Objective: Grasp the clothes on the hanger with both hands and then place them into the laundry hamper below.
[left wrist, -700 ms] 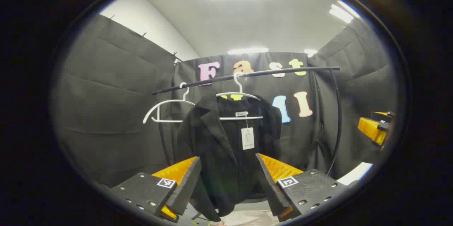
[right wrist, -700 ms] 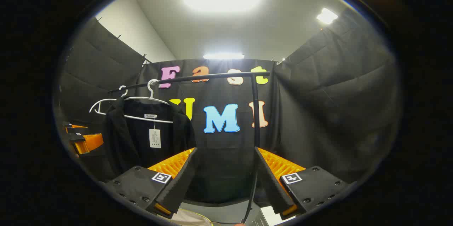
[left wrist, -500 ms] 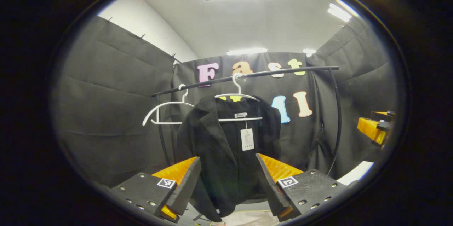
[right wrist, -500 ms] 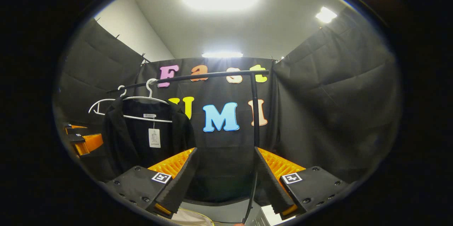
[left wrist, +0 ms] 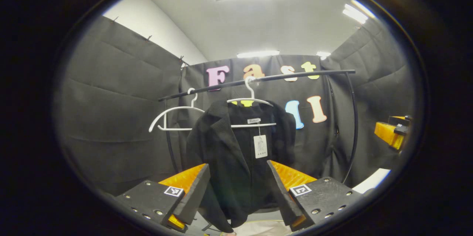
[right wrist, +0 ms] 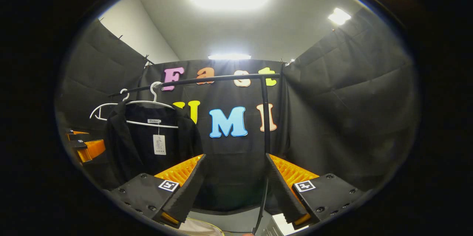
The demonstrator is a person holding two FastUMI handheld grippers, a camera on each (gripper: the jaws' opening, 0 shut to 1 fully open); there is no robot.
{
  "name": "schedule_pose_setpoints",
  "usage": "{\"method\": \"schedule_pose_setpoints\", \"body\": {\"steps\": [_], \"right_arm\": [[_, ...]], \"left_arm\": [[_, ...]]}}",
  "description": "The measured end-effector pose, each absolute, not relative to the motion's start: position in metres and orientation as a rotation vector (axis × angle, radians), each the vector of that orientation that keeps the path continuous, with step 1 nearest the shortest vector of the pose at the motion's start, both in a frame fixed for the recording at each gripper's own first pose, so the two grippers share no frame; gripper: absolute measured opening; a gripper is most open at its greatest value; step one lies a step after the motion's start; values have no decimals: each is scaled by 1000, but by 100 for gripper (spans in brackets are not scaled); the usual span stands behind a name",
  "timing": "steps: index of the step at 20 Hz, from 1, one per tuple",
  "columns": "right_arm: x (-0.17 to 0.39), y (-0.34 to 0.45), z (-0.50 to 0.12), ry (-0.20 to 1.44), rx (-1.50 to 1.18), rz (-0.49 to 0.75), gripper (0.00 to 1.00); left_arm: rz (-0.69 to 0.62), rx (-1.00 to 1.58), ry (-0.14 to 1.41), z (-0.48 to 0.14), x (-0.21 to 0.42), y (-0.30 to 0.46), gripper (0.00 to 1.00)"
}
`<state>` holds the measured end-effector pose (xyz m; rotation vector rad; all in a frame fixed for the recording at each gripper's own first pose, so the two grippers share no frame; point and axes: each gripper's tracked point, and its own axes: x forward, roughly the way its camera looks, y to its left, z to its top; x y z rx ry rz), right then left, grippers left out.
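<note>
While the black jacket (left wrist: 236, 154) hangs untouched on its white hanger (left wrist: 251, 112), we list the stage as approach, nothing grasped yet.

Item, left gripper (left wrist: 238, 195): jaws spread wide, holding nothing, framing the jacket's lower front, which lies well beyond the fingertips.

Item, right gripper (right wrist: 234, 191): jaws likewise wide apart and empty, aimed at the bare cloth wall (right wrist: 332, 118) beside the rail's upright post (right wrist: 265, 118). The jacket sits off to that camera's left.

Item, task garment: it hangs from the black rail (left wrist: 258, 79), a paper tag (left wrist: 260, 146) dangling at the collar. A second hanger (left wrist: 173, 116), bare, hangs just beside it.

Item, hamper (left wrist: 255, 226): we take the pale rim and fabric at the bottom edge, below the jacket's hem, to be it; too little shows to be sure.

Handling, our judgement: we bring each gripper to one shoulder of the jacket and close on cloth, not on hanger wire. The right one needs to swing over toward the garment first. We then slide the shoulders off the hanger ends before lowering.

Clearances: the post stands near the right gripper's line, and the bare hanger crowds the jacket's far shoulder. Open room lies in front of the garment and below it.
</note>
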<state>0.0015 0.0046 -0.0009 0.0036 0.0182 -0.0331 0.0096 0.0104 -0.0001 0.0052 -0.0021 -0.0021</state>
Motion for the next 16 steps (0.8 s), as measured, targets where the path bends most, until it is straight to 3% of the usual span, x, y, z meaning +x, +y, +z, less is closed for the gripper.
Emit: {"method": "schedule_pose_setpoints", "body": {"steps": [10, 16], "right_arm": [[8, 37, 3, 30, -4, -41, 97], [33, 88, 10, 29, 15, 56, 97]], "left_arm": [[-56, 0, 17, -4, 34, 28, 89], [-45, -25, 13, 6, 47, 47, 89]]}}
